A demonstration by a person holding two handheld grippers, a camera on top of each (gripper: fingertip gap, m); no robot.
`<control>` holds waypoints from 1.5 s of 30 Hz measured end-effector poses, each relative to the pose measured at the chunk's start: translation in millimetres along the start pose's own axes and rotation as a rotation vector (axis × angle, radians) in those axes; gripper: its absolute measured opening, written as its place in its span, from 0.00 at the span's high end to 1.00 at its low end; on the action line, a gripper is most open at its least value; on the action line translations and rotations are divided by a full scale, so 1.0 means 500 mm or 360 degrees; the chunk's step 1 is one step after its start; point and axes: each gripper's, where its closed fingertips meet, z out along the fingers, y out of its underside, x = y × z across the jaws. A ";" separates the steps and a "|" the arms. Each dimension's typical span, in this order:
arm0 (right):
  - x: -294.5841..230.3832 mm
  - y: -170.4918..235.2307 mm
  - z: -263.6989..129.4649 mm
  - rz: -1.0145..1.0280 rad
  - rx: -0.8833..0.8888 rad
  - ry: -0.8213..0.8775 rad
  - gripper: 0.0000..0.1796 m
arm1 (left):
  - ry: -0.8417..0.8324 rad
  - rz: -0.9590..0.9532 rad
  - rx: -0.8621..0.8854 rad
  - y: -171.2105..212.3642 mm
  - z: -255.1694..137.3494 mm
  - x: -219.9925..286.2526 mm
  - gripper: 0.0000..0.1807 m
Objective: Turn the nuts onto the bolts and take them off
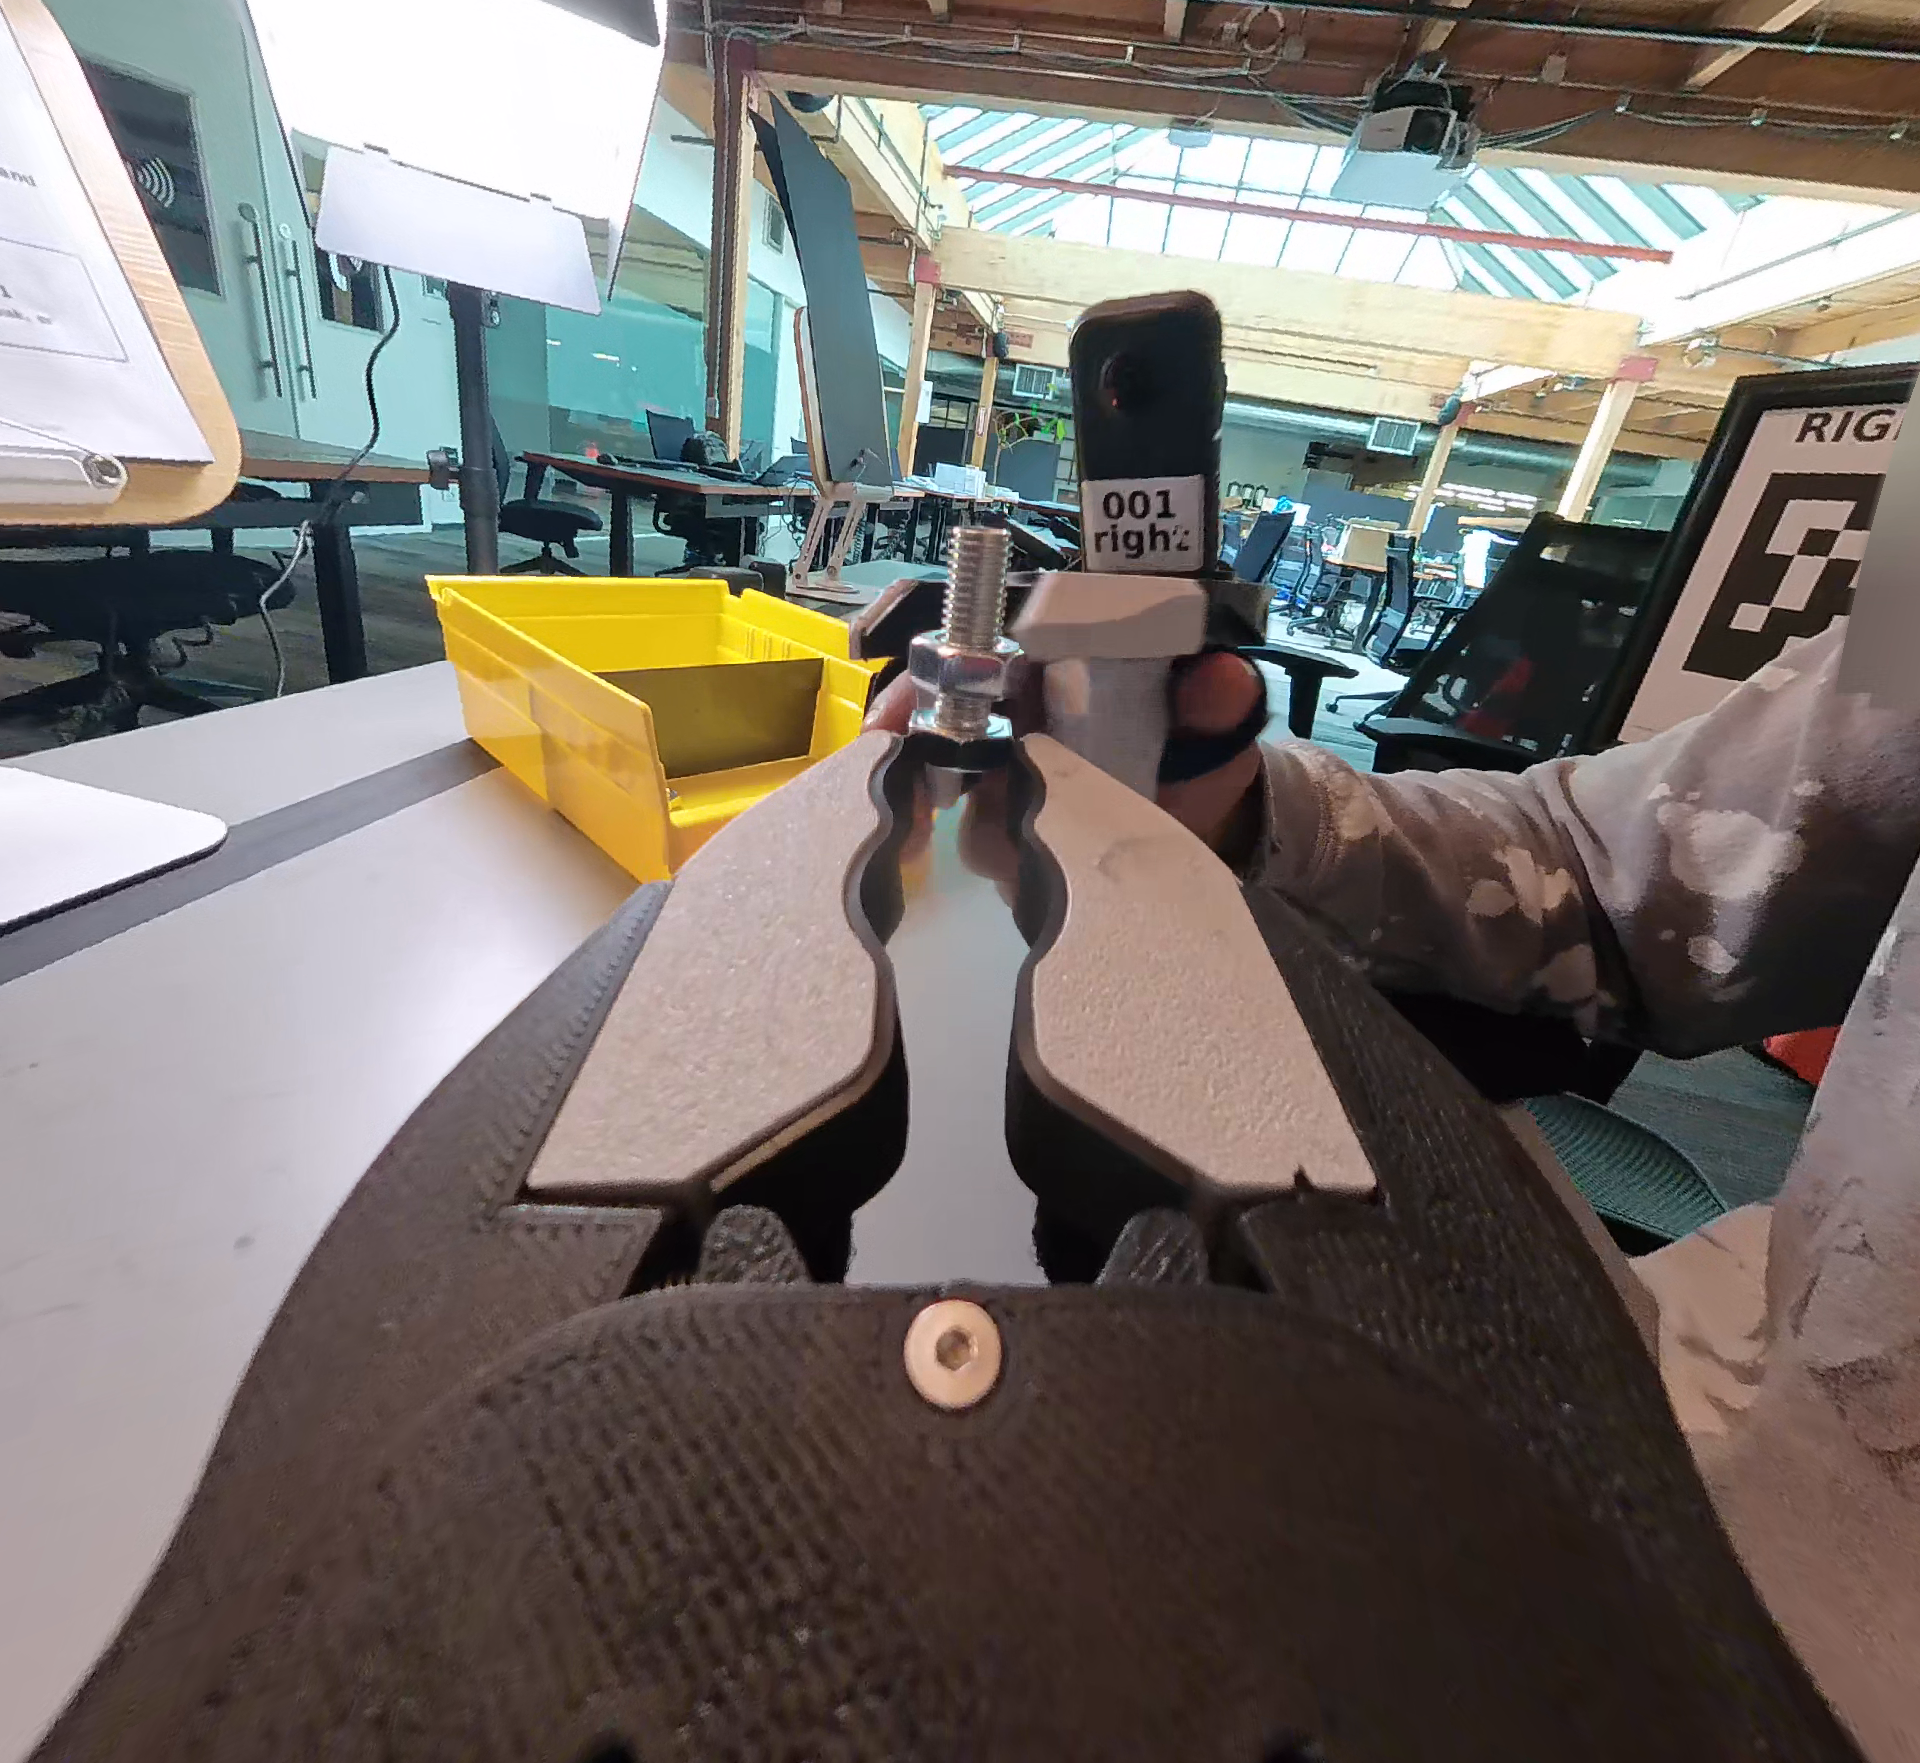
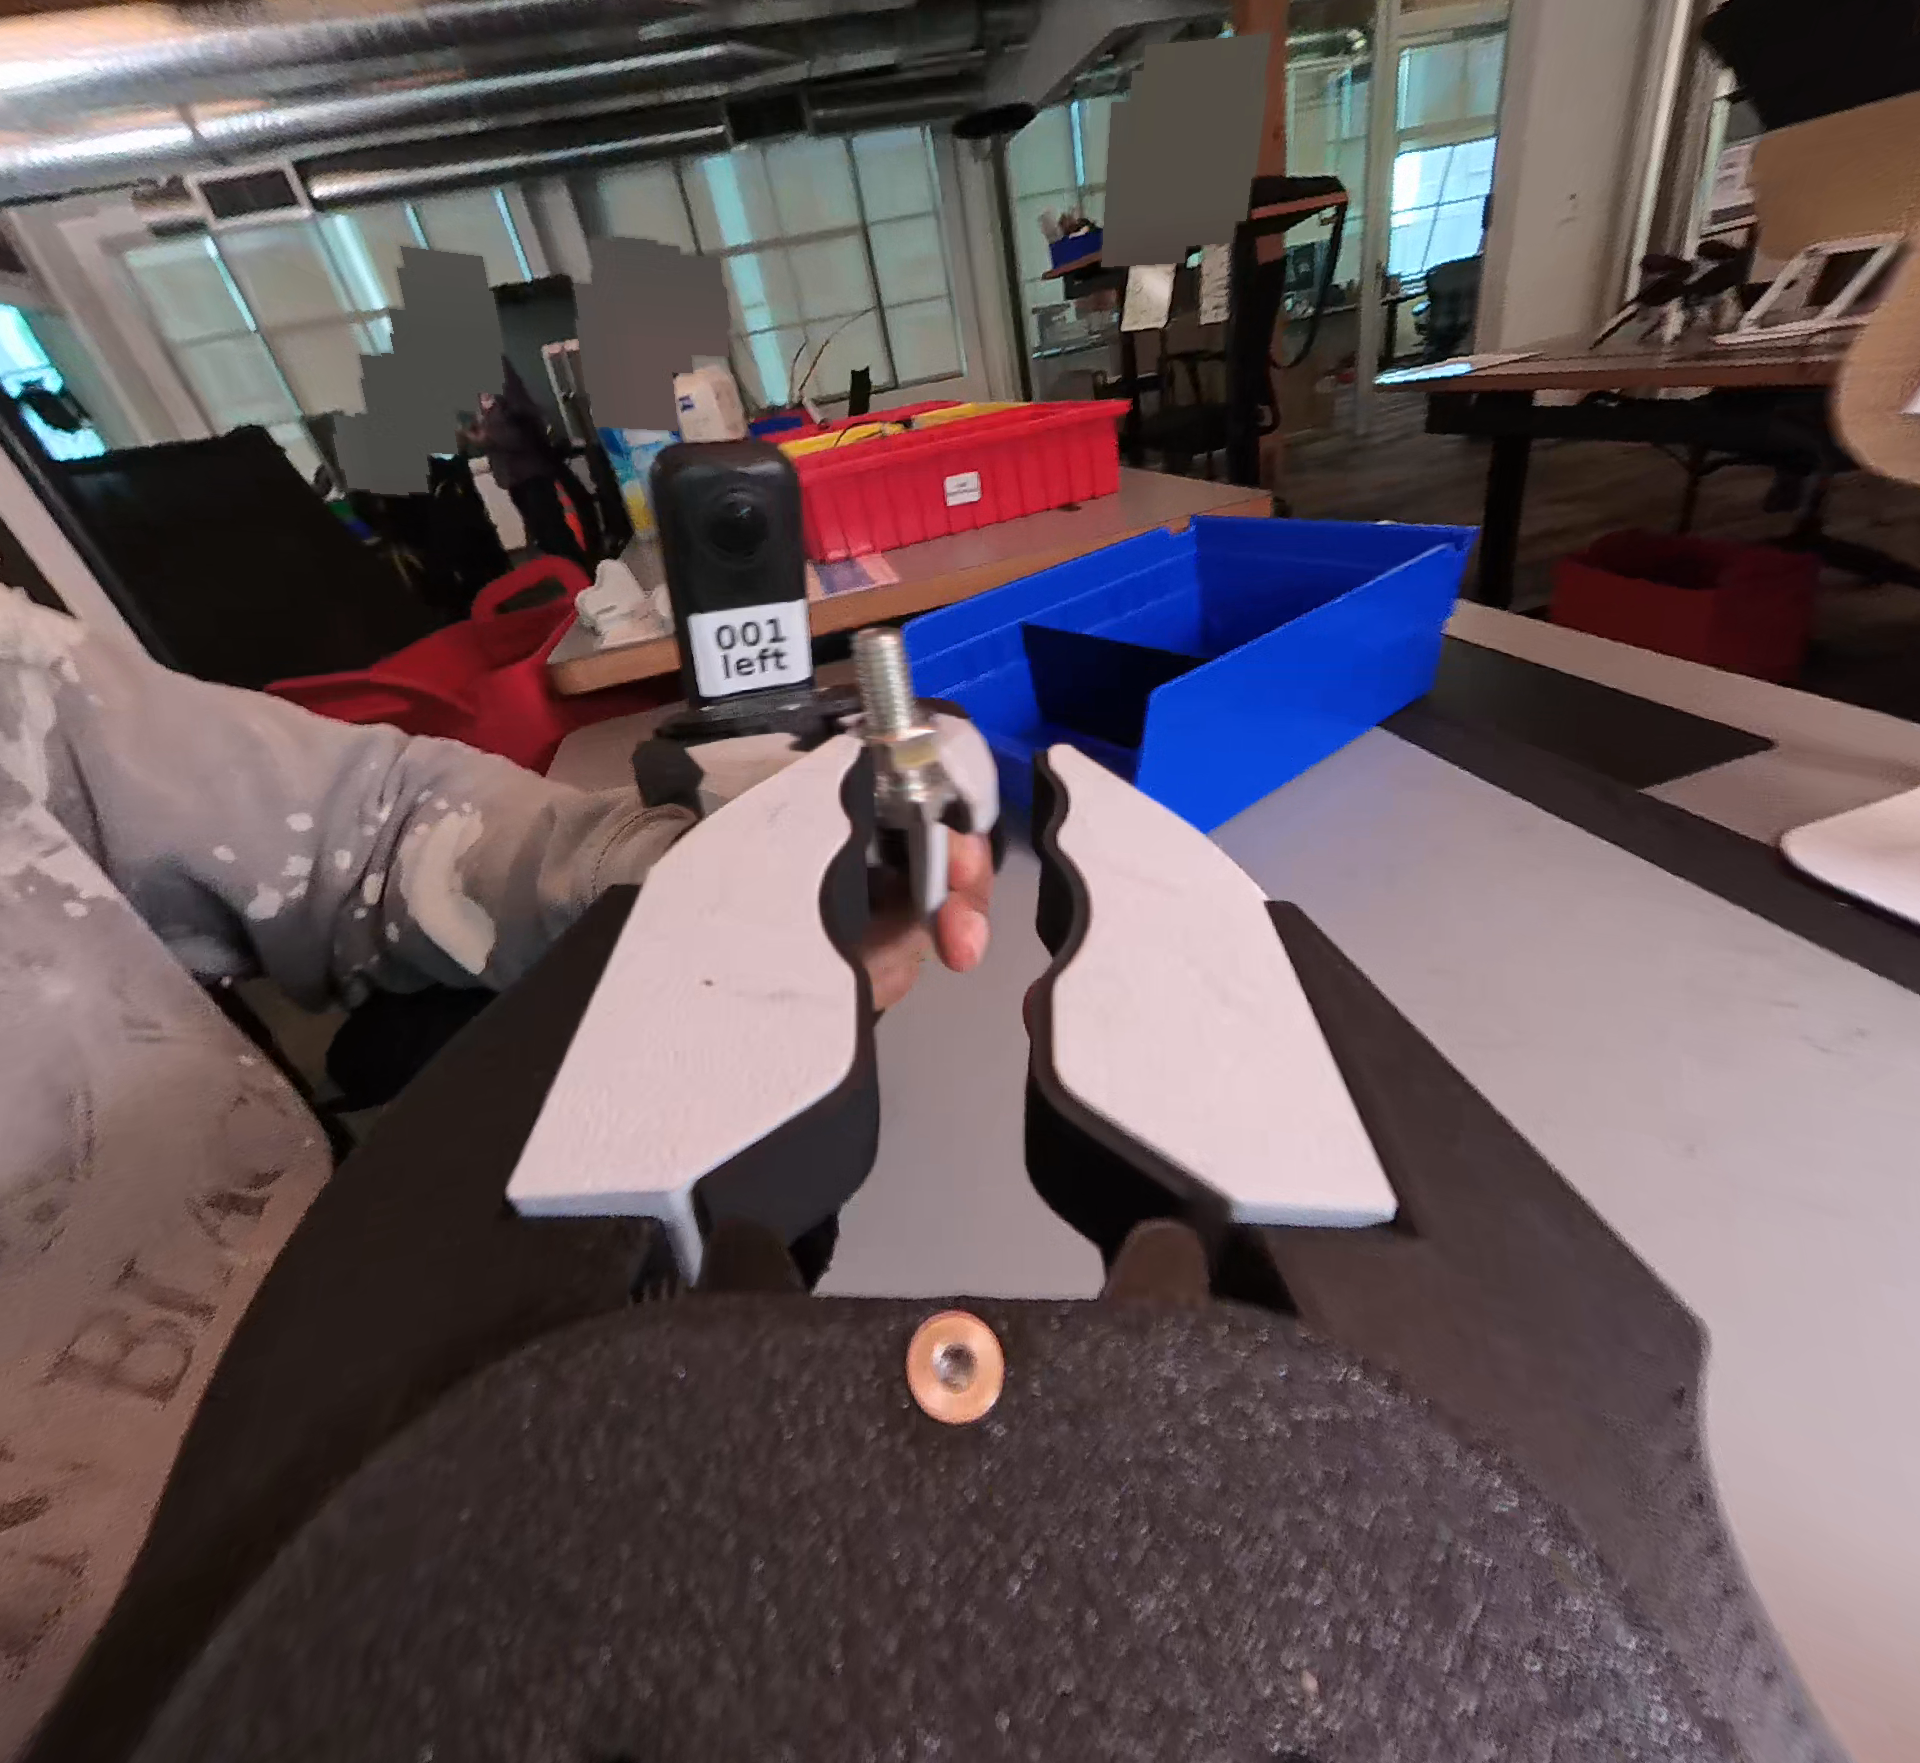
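Note:
A silver bolt (image 1: 977, 570) stands upright with its threads up, above the table. My left gripper (image 1: 954, 763) is shut on the bolt's head. A silver nut (image 1: 961, 669) sits low on the threads, just above a washer. My right gripper (image 2: 951, 763) is open. Its fingers straddle the bolt (image 2: 881, 669) at the height of the nut (image 2: 902, 745), with the left pad close beside it and a wide gap on the right. One finger (image 1: 1101, 622) of the right gripper shows just right of the nut in the left wrist view.
An open yellow bin (image 1: 623, 705) stands on the grey table (image 1: 260, 986) behind and left of the bolt. An open blue bin (image 2: 1247, 674) with a divider stands at the other side. A white pad (image 2: 1860, 851) lies near the table edge. A clipboard (image 1: 83, 363) hangs at the left. My two grippers' fingertips are within a few centimetres of each other.

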 end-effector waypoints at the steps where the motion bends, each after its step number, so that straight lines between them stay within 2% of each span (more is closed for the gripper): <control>1: -0.011 0.006 0.008 -0.0012 -0.0027 -0.0021 0.82 | 0.0002 -0.0005 -0.0009 0.004 0.002 0.001 0.90; 4: -0.008 0.004 0.008 -0.0054 -0.0026 0.0011 0.84 | 0.0014 -0.0004 0.0006 -0.001 0.001 0.005 0.90; 5: 0.012 -0.004 -0.001 -0.0025 0.0008 0.0083 0.94 | 0.0035 -0.0006 0.0029 -0.008 -0.002 0.007 0.90; 7: 0.044 -0.019 -0.022 0.0028 0.0081 0.0160 0.96 | 0.0027 0.0000 0.0049 -0.017 -0.006 0.005 0.90; 13: -0.007 -0.006 0.006 0.0010 0.0025 0.0015 0.84 | 0.0006 -0.0005 0.0017 -0.005 -0.003 -0.001 0.90; 16: -0.009 0.004 0.012 -0.0010 -0.0006 0.0010 0.82 | 0.0022 0.0006 0.0007 -0.004 0.000 0.006 0.90; 18: 0.030 -0.009 -0.006 0.0012 0.0053 0.0148 0.94 | 0.0055 -0.0001 0.0038 -0.013 -0.004 0.011 0.90; 19: 0.046 -0.018 -0.018 0.0039 0.0097 0.0185 0.96 | 0.0049 0.0008 0.0039 -0.016 -0.005 0.011 0.90; 22: 0.040 -0.027 -0.026 0.0062 0.0110 0.0128 0.90 | 0.0020 0.0017 0.0024 -0.016 -0.004 0.006 0.90; 26: -0.015 0.001 0.010 -0.0005 0.0004 -0.0003 0.82 | 0.0001 -0.0007 -0.0021 0.001 0.001 0.000 0.90; 29: -0.007 0.005 0.010 -0.0035 -0.0006 0.0018 0.82 | 0.0018 0.0002 -0.0021 -0.001 0.001 0.007 0.90; 30: 0.008 -0.001 0.002 0.0014 0.0019 0.0056 0.90 | 0.0038 -0.0008 0.0006 -0.007 -0.002 0.008 0.90; 31: 0.026 -0.009 -0.008 0.0040 0.0063 0.0109 0.91 | 0.0065 -0.0014 0.0024 -0.013 -0.005 0.012 0.90; 34: 0.034 -0.012 -0.019 0.0040 0.0070 0.0106 0.87 | 0.0058 0.0018 0.0017 -0.017 -0.004 0.014 0.90; 38: -0.016 0.000 0.012 -0.0039 0.0013 0.0006 0.81 | 0.0013 -0.0009 -0.0035 0.003 0.002 0.003 0.90; 41: -0.007 0.004 0.013 -0.0052 -0.0003 0.0051 0.81 | 0.0018 0.0002 -0.0039 0.003 0.003 0.007 0.90; 42: -0.002 0.001 0.008 -0.0025 0.0005 0.0044 0.82 | 0.0015 -0.0008 -0.0026 0.000 0.001 0.005 0.90; 43: 0.017 -0.005 -0.001 0.0002 0.0034 0.0116 0.91 | 0.0030 -0.0021 0.0010 -0.007 -0.003 0.004 0.90; 45: 0.040 -0.013 -0.019 -0.0019 0.0076 0.0182 0.90 | 0.0024 -0.0011 0.0025 -0.017 -0.007 0.003 0.90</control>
